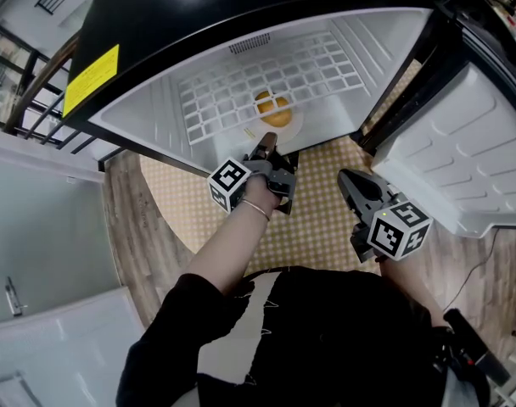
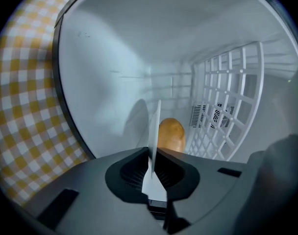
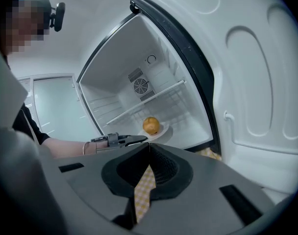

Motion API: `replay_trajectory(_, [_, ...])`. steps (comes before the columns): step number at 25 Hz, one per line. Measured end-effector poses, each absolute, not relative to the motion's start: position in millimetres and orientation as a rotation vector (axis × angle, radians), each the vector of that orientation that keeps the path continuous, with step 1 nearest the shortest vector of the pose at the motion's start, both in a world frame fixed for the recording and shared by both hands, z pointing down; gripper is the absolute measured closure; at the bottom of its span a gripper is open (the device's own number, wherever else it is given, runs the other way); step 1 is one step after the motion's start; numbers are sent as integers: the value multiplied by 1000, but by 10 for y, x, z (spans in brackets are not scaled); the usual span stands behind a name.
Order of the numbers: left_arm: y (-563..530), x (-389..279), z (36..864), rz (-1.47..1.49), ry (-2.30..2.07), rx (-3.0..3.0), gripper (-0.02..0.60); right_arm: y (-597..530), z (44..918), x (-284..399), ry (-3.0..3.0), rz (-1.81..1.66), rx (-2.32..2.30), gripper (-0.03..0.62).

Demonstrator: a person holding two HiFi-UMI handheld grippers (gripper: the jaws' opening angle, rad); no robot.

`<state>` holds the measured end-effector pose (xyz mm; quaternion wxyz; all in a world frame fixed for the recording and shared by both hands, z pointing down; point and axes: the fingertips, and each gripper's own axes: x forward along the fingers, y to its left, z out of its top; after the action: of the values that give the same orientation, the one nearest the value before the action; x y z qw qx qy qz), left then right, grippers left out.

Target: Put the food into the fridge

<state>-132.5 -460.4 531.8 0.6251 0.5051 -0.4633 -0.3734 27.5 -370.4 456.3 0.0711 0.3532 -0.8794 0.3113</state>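
Now the left gripper (image 2: 150, 155) is pinching the white plate (image 2: 156, 121) by its rim. The round orange food (image 2: 171, 133) is sitting on the plate just past the jaws, low inside the fridge (image 2: 105, 67), near the wire shelf (image 2: 227, 106). The right gripper (image 3: 149, 147) is hanging farther back, its jaws pressed together on nothing.

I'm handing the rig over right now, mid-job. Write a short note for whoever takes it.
Left gripper: shut on the rim of the white plate, reaching into the open fridge.
Right gripper: shut, empty, held outside near the door.
Food: one round yellow-orange item sits on the plate.
Done: plate and food are inside the fridge; whether the plate rests on its floor is unclear.
Left: set it down, let go, pull out, close the door.
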Motion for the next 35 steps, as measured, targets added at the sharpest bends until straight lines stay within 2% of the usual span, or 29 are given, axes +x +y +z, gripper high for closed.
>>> replay_trajectory(22, [-4675,-1378,5462,-868,-1095,1065,552,-3605,4629,382,-2608,952,1090,579])
replay_trajectory(35, [-4813,-1394,5473,-709,-1220,1117,551,-3554,4658,443,-2598,964,1096,579])
